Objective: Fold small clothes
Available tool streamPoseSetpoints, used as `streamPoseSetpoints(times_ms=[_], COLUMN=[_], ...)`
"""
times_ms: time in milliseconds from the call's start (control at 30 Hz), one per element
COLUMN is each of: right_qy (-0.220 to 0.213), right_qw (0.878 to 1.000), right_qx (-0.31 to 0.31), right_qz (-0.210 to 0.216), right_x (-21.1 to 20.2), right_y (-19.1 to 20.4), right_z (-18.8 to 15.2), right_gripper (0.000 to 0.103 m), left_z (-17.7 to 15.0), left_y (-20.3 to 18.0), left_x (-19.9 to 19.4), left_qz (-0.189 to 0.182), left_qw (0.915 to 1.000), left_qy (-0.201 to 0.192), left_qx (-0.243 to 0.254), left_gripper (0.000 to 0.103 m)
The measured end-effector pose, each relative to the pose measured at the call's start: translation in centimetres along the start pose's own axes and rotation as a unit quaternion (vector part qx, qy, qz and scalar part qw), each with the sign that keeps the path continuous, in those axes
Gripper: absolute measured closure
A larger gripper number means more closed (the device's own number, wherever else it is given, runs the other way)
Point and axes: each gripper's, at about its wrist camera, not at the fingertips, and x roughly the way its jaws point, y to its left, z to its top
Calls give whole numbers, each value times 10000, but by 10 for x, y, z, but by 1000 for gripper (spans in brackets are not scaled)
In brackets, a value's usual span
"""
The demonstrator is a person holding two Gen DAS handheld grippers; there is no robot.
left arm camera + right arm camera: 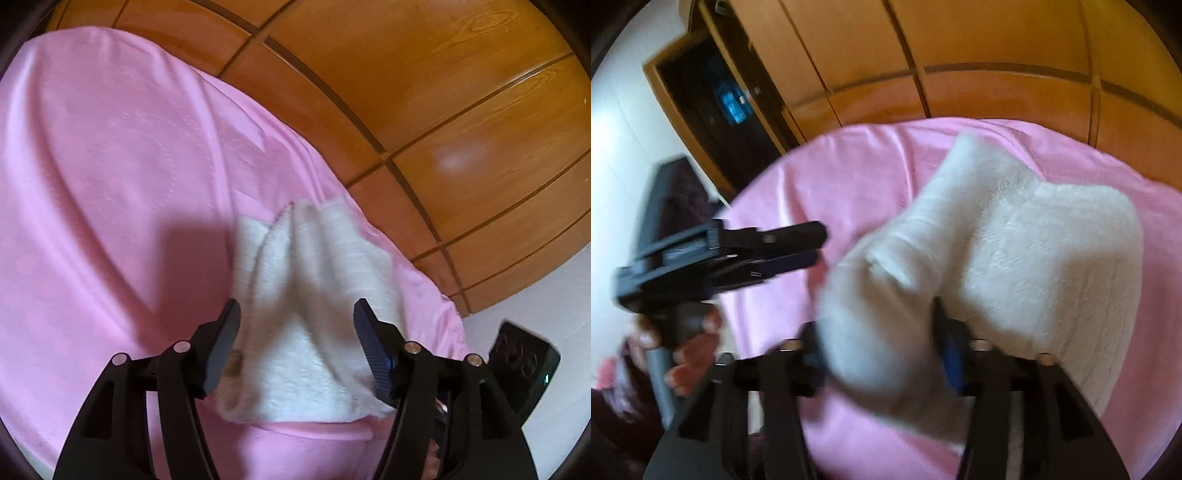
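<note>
Tongs counted two, one per hand. Left tongs (295, 350) stood apart, pads clear of cloth, with one white fleecy garment (314, 295) lying between and beyond the tips on the pink blanket (110, 184). Right tongs (879, 343) straddled a blurred bunch of the same garment (1034, 258); jaws spread, but whether the pads pressed it was lost in blur. Rest of the garment lay on the blanket ahead of and right of those tips. Left tongs showed side-on in the right wrist view, gripped by a hand (690, 354). One wooden wardrobe (443, 110) stood behind. One dark device (524, 365) sat right of the blanket.
</note>
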Motion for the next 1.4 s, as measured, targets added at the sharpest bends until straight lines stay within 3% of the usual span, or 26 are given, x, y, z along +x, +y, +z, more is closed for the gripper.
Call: streamPoseSetpoints(times_ms=[133, 300, 433, 567, 667, 733, 767, 900, 967, 1067, 1200, 1300, 1400], right_qy=[-275, -413, -348, -133, -35, -54, -80, -226, -256, -80, 309, 415, 483], right_qw=[9995, 9962, 9932, 9921, 9906, 9889, 9870, 9799, 9818, 9833, 9824, 9849, 9920], right_qx=[127, 569, 662, 424, 282, 93, -3, -276, -468, -655, -636, -615, -477], right_qz=[-19, -521, -889, -1171, -1339, -1484, -1603, -1961, -1823, -1697, -1730, -1566, -1065], right_x=[-35, -72, -85, -73, -56, -49, -47, -43, -51, -48, -22, -30, -57], right_y=[-7, -40, -50, -46, -41, -36, -33, -27, -20, -15, -21, -23, -29], right_z=[-15, -52, -79, -93, -94, -94, -94, -86, -87, -96, -108, -106, -96], right_gripper=[52, 52, 52, 52, 37, 37, 39, 80, 87, 95, 98, 97, 86], left_z=[10, 13, 7, 2, 0, 0, 0, 3, 1, -9, -24, -26, -25], left_y=[-5, -19, -29, -35, -41, -46, -48, -48, -41, -25, -18, -31, -33], left_x=[11, 28, 43, 62, 70, 77, 78, 56, 46, 55, 63, 60, 62], left_qz=[-145, -245, -218, -11, 128, 308, 435, 555, 672, 1228, 1510, 1724, 1800], left_qw=[9997, 9982, 9961, 9941, 9929, 9916, 9909, 9926, 9920, 9858, 9813, 9741, 9718], left_qy=[181, 547, 826, 1036, 1096, 1083, 1032, 640, 515, 547, 425, 290, 267], left_qx=[-67, 44, 206, 318, 451, 639, 741, 875, 935, 1007, 1111, 1433, 1498], left_gripper=[35, 35, 34, 35, 58, 85, 86, 89, 89, 89, 87, 85, 83])
